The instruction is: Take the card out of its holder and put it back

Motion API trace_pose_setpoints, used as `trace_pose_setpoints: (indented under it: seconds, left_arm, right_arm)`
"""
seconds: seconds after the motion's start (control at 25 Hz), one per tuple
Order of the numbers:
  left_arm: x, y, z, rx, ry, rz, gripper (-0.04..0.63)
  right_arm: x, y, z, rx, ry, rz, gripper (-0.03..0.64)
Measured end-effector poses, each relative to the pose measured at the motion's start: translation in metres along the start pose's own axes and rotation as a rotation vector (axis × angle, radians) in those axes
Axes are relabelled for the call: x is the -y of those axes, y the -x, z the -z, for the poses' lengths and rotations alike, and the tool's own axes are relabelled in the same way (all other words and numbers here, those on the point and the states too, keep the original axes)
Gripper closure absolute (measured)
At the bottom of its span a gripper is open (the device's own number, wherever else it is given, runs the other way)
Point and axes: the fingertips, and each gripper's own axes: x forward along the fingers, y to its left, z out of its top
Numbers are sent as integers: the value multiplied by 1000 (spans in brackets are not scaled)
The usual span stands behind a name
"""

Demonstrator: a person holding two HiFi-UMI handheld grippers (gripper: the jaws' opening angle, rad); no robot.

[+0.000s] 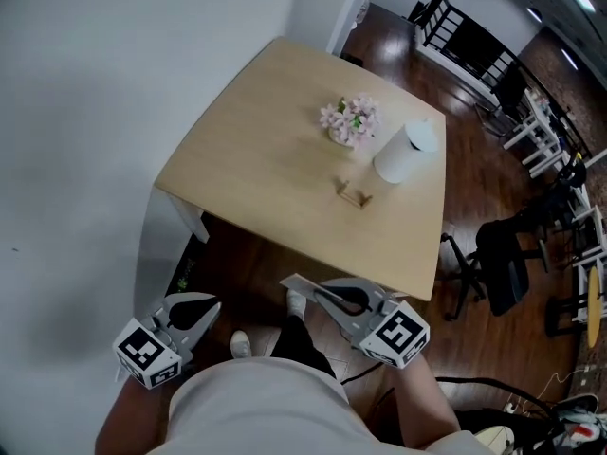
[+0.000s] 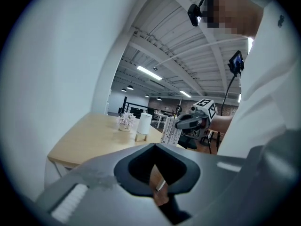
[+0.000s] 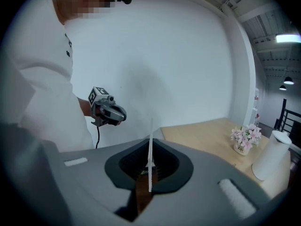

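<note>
While the right gripper (image 3: 149, 185) was clamped on the thin white card (image 3: 151, 140), the small wooden card holder (image 1: 353, 194) stood well apart on the light wooden table (image 1: 256, 150); the left gripper (image 2: 158, 192) had its jaws together on nothing.

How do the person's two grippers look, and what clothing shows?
The left gripper and the right gripper are grey, wedge-shaped shells with dark hollows. Each carries a white cube with black square markers. A black cable hangs from the left one. The shirt is white.
</note>
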Motion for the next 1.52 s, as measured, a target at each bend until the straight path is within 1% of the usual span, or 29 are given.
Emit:
trace_pose_setpoints:
  seconds: [0.12, 0.24, 0.44, 0.68, 1.0, 1.28, 1.52]
  left_arm:
    - [7, -5, 2, 8, -11, 38, 594]
    - [13, -14, 1, 15, -12, 54, 594]
    - [11, -30, -6, 20, -14, 58, 594]
    - [-3, -63, -27, 16, -5, 21, 594]
    - [-25, -132, -64, 16, -16, -2, 594]
    - [-33, -183, -81, -15, -8, -22, 594]
    - [-35, -212, -88, -32, 5, -53, 594]
  right_arm:
    - [-1, 7, 4, -1, -9, 22, 595]
    - [8, 14, 7, -4, -12, 42, 595]
    - [45, 23, 11, 2, -18, 67, 595]
    - [115, 31, 10, 4, -9, 76, 597]
    - [229, 38, 17, -7, 4, 97, 595]
    - [313, 37, 41, -23, -17, 111, 595]
    - [361, 25, 71, -45, -46, 86, 597]
